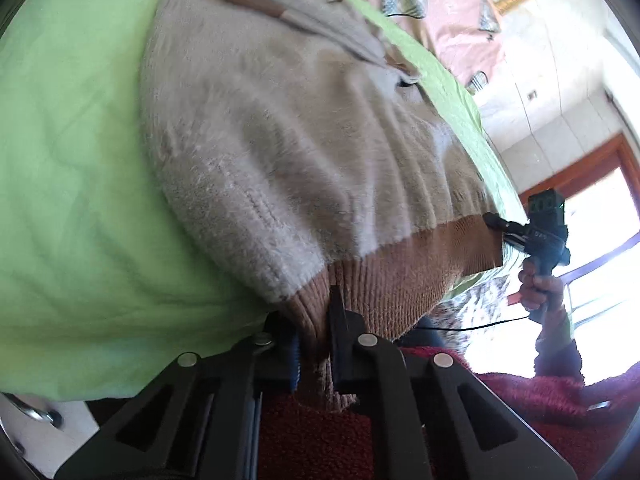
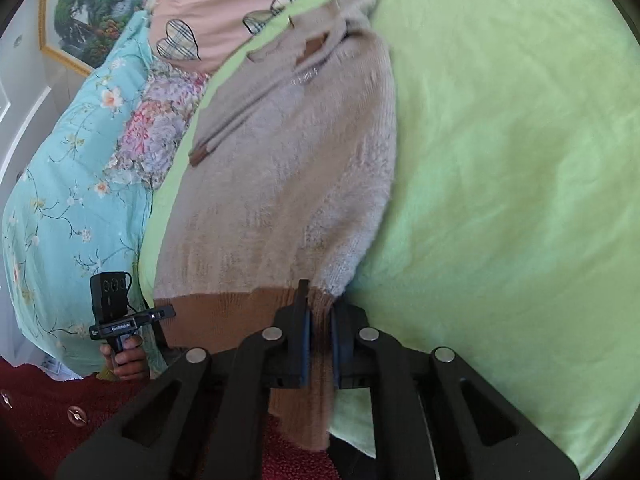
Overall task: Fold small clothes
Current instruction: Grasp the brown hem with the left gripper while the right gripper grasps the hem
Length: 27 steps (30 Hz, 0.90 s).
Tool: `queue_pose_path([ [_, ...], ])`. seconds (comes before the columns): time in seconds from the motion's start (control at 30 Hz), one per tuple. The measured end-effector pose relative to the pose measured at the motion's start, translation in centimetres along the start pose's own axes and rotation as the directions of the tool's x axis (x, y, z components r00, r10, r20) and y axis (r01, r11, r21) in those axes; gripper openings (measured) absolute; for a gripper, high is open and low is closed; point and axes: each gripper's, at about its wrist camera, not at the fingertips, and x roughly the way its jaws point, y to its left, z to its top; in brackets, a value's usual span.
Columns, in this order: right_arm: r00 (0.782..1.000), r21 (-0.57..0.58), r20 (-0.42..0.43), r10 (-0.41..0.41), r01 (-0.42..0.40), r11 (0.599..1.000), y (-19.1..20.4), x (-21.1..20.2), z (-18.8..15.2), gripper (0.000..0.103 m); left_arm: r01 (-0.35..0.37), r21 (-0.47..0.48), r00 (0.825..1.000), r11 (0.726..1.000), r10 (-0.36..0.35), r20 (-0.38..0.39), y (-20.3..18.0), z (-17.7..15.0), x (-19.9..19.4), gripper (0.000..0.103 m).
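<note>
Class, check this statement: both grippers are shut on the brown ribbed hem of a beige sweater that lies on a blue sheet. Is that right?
Not quite: the sheet is light green, not blue, as the right wrist view shows. The rest stands: the left gripper and the right gripper are each shut on the brown ribbed hem of the beige sweater.

The fuzzy beige-grey knitted sweater [image 2: 288, 184] carried a ribbed tan-brown hem band [image 1: 400, 264] and brown-tipped drawstrings. It lay on a plain lime-green sheet [image 2: 500, 160]. At ten o'clock in the right wrist view sat a turquoise floral quilt [image 2: 68, 184], and at eleven o'clock a pink pillow with plaid hearts [image 2: 208, 12]. The person's fuzzy sleeve [image 1: 560, 396] was dark red.
</note>
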Motion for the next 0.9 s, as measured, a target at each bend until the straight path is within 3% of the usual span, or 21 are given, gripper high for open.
queue_pose_path([
  [0.1,1.000,0.003,0.016,0.015,-0.015,1.000,0.2,-2.4,-1.7,0.007,0.002,0.092,0.999,0.996,-0.006,0.046,-2.0,-0.4,-2.1,0.008],
  [0.23,1.000,0.028,0.018,0.023,-0.023,0.999,-0.8,-4.1,-3.8,0.007,0.028,0.110,0.997,0.994,-0.036,0.064,-2.4,-0.1,-2.7,0.008],
  [0.33,0.994,0.065,0.061,0.092,-0.095,0.993,-1.2,-3.8,-3.9,0.007,0.027,0.104,0.997,0.994,-0.034,0.070,-2.6,0.4,-2.9,0.008],
  [0.47,0.966,0.063,0.145,0.216,-0.227,0.972,-0.3,-4.2,-3.0,0.007,0.050,0.094,0.990,0.994,-0.061,0.125,-2.8,0.8,-4.9,0.008],
  [0.63,0.938,0.013,0.217,0.270,-0.279,0.960,1.9,-5.4,0.4,0.007,0.038,0.118,0.969,0.992,-0.066,0.239,-3.4,4.5,-7.3,0.008],
  [0.9,0.906,-0.055,0.308,0.290,-0.287,0.956,3.6,-3.7,10.4,0.007,0.021,0.072,0.901,0.997,-0.050,0.430,-1.1,14.8,-8.9,0.008],
])
